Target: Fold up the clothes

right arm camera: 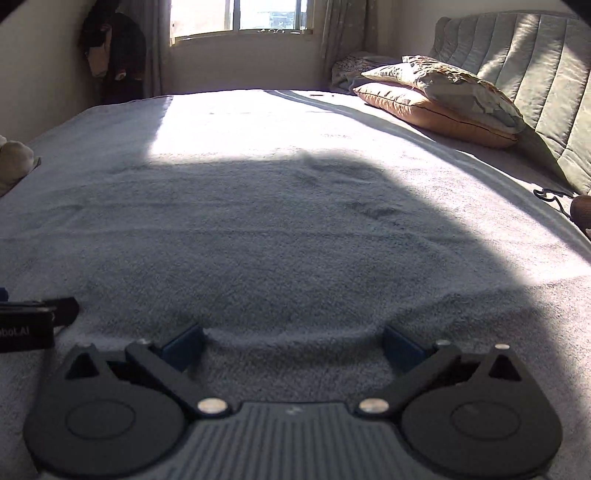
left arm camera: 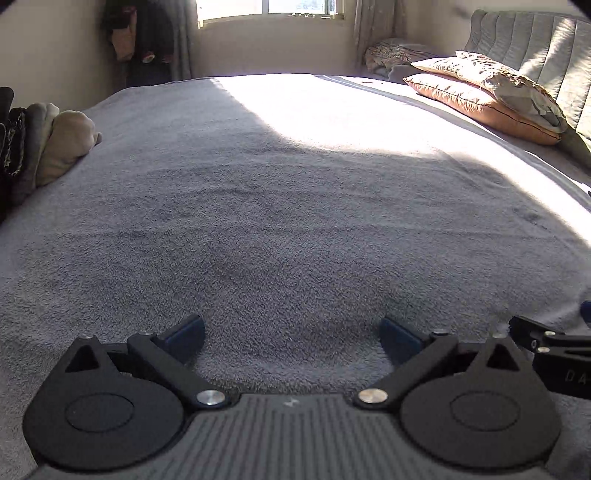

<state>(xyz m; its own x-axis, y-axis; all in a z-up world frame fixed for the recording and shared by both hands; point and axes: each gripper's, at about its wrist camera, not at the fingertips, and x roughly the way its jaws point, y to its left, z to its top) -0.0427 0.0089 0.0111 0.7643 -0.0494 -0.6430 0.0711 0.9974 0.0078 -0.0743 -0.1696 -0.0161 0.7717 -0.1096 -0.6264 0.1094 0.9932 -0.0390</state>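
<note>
A grey fleecy blanket covers the bed in both views, and no garment is spread on it. A pile of folded clothes in beige, grey and black sits at the bed's left edge; its beige end also shows in the right wrist view. My left gripper is open, low over the blanket's near part, with only blanket between its blue fingertips. My right gripper is open too, close beside it on the right, over a low ridge in the blanket. Neither holds anything.
Two stacked pillows lie at the far right against a padded grey headboard. A window lights the bed's far half. Dark clothes hang in the far left corner. A dark cord and a brown object lie at the right edge.
</note>
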